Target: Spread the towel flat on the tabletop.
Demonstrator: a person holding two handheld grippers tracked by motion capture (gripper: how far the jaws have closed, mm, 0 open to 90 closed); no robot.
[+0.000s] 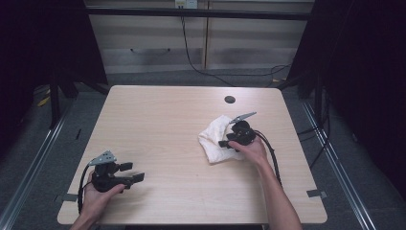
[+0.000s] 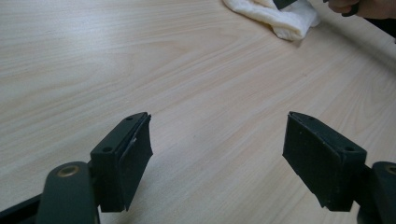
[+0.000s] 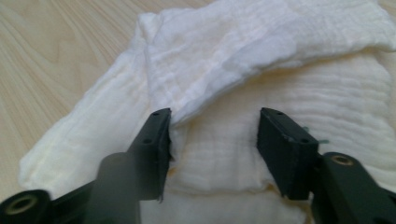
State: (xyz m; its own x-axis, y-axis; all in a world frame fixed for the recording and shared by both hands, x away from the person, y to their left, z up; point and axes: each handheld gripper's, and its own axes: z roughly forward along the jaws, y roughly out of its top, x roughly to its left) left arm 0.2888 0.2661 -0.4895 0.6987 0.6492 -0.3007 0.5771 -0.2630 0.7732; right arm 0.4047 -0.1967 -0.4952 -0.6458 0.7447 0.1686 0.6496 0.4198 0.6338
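A crumpled white cloth (image 1: 214, 138) lies on the right half of the light wooden table (image 1: 167, 124). My right gripper (image 1: 225, 143), held by a hand, rests on the cloth's right part. In the right gripper view the cloth (image 3: 261, 56) lies beneath the right gripper (image 3: 212, 135). Its jaws stand open, a raised fold sits between them and brushes the left jaw. My left gripper (image 1: 133, 173) sits low over the table's front left, well apart from the cloth. In the left gripper view the left gripper (image 2: 217, 140) is wide open over bare wood, and the cloth (image 2: 275, 16) lies far off.
A dark round cable hole (image 1: 230, 99) sits near the table's far edge. A cable (image 1: 273, 158) trails from the right gripper along the forearm. Wooden cabinets (image 1: 201, 38) and floor cables stand behind the table. Grey tape (image 1: 316, 193) marks the front right corner.
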